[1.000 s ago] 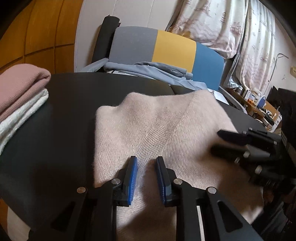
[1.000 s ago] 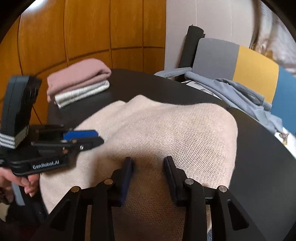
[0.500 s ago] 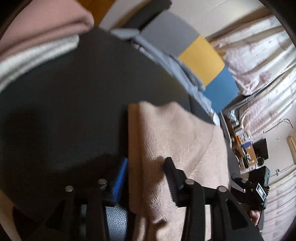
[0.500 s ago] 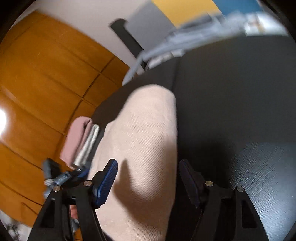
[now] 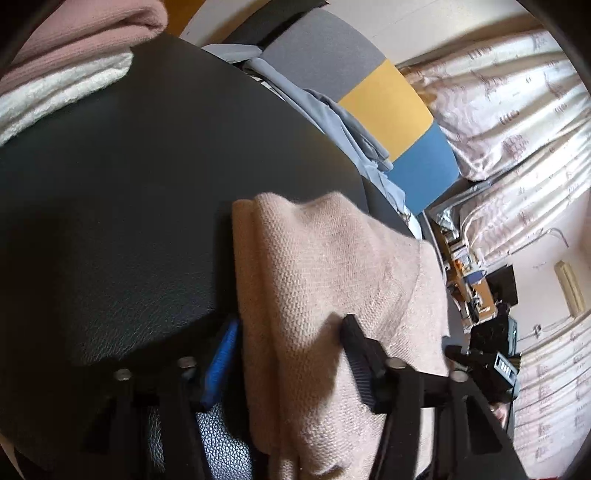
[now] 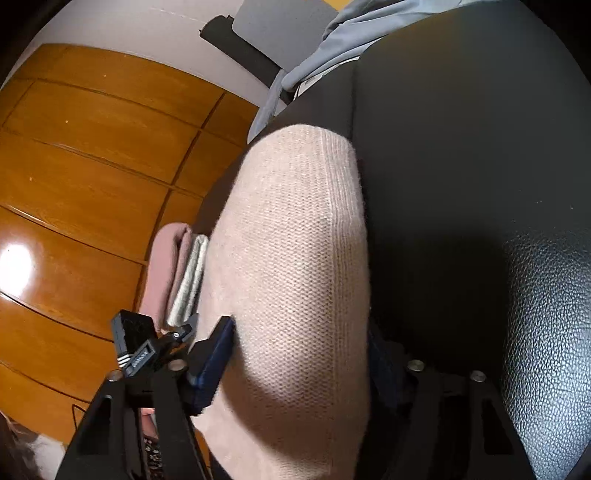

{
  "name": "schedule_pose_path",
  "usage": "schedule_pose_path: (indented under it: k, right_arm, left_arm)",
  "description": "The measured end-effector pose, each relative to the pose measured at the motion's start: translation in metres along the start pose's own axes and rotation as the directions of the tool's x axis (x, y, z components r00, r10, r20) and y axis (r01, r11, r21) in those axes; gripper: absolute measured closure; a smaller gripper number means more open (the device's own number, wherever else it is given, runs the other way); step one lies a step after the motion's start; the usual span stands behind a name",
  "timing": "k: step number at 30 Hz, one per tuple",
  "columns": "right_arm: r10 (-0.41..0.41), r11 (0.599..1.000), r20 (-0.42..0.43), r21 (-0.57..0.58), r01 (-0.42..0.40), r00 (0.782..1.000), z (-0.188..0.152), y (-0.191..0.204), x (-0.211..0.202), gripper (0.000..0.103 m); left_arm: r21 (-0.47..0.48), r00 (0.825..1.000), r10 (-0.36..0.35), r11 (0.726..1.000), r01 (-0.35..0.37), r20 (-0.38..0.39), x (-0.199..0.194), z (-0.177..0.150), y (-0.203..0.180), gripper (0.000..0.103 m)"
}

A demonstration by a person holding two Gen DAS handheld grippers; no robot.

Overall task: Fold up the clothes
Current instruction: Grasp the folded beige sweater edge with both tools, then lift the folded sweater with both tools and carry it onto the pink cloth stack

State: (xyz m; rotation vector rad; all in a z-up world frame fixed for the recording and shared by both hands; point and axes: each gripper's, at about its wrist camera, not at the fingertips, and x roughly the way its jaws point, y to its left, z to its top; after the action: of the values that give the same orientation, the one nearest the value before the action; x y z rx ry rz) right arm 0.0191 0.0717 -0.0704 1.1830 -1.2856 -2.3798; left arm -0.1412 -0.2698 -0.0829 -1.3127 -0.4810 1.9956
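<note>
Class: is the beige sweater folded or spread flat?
Folded: the sweater lies as a narrow doubled bundle with a rounded fold edge on the black surface.

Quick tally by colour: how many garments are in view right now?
Beige knit garment, across the open jaws of both the left gripper and right gripper: 1
Pink folded garment: 1
White folded garment: 1
Grey-blue garment on the chair: 1
Total: 4
</note>
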Motion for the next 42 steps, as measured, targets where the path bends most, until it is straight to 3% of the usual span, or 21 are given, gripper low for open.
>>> schedule_pose_path:
  k: [1, 5, 7, 10, 16, 20, 24, 31, 33, 36, 39, 42]
  right_arm:
    - [-0.003, 1.0, -0.001, 0.005, 0.003, 1.0, 0.0, -0.001, 0.0, 0.045]
    - [-0.018, 1.0, -0.002, 0.0, 0.018, 1.0, 0.002, 0.009, -0.002, 0.056]
    - [-0.026, 1.0, -0.002, -0.005, 0.026, 1.0, 0.004, 0.015, -0.003, 0.058]
    - [-0.036, 0.999, -0.003, -0.014, 0.036, 0.999, 0.007, 0.025, -0.005, 0.06]
    - [-0.011, 0.986, -0.016, -0.166, 0.008, 1.0, 0.034, 0.097, -0.005, 0.061]
    - [0.023, 0.954, -0.043, -0.299, -0.034, 0.999, 0.065, 0.16, 0.006, 0.061]
    - [0.07, 0.909, -0.089, -0.404, -0.101, 0.994, 0.095, 0.236, 0.044, 0.061]
    - [0.16, 0.825, -0.225, -0.504, -0.255, 0.961, 0.149, 0.365, 0.159, 0.061]
    - [0.175, 0.79, -0.268, -0.536, -0.298, 0.947, 0.159, 0.402, 0.204, 0.061]
    - [0.18, 0.752, -0.33, -0.562, -0.346, 0.927, 0.165, 0.443, 0.277, 0.061]
    - [0.149, 0.755, -0.368, -0.557, -0.345, 0.918, 0.161, 0.454, 0.352, 0.061]
    - [0.069, 0.781, -0.365, -0.559, -0.278, 0.928, 0.152, 0.436, 0.415, 0.057]
  left_arm:
    - [0.007, 1.0, -0.01, 1.0, 0.01, 0.0, 0.001, -0.001, -0.001, 0.071]
    - [0.063, 0.998, 0.008, 0.998, -0.012, 0.06, -0.005, -0.004, -0.013, 0.085]
    - [0.102, 0.995, 0.018, 0.994, -0.028, 0.097, -0.013, -0.006, -0.022, 0.087]
    - [0.117, 0.989, -0.029, 0.993, 0.012, 0.144, -0.03, -0.006, -0.029, 0.088]
    - [0.123, 0.963, -0.117, 0.988, 0.089, 0.243, -0.073, 0.003, -0.035, 0.089]
    - [0.084, 0.921, -0.14, 0.989, 0.118, 0.363, -0.116, 0.02, -0.023, 0.089]
    - [0.058, 0.86, -0.1, 0.995, 0.083, 0.501, -0.176, 0.046, -0.001, 0.089]
    - [-0.04, 0.709, 0.083, 0.996, -0.077, 0.7, -0.264, 0.091, 0.049, 0.089]
    - [-0.098, 0.677, 0.155, 0.988, -0.122, 0.719, -0.277, 0.102, 0.074, 0.089]
    - [-0.2, 0.649, 0.264, 0.964, -0.172, 0.713, -0.284, 0.113, 0.116, 0.089]
    - [-0.293, 0.651, 0.362, 0.931, -0.218, 0.667, -0.272, 0.12, 0.158, 0.089]
    - [-0.346, 0.652, 0.416, 0.906, -0.242, 0.633, -0.255, 0.118, 0.192, 0.088]
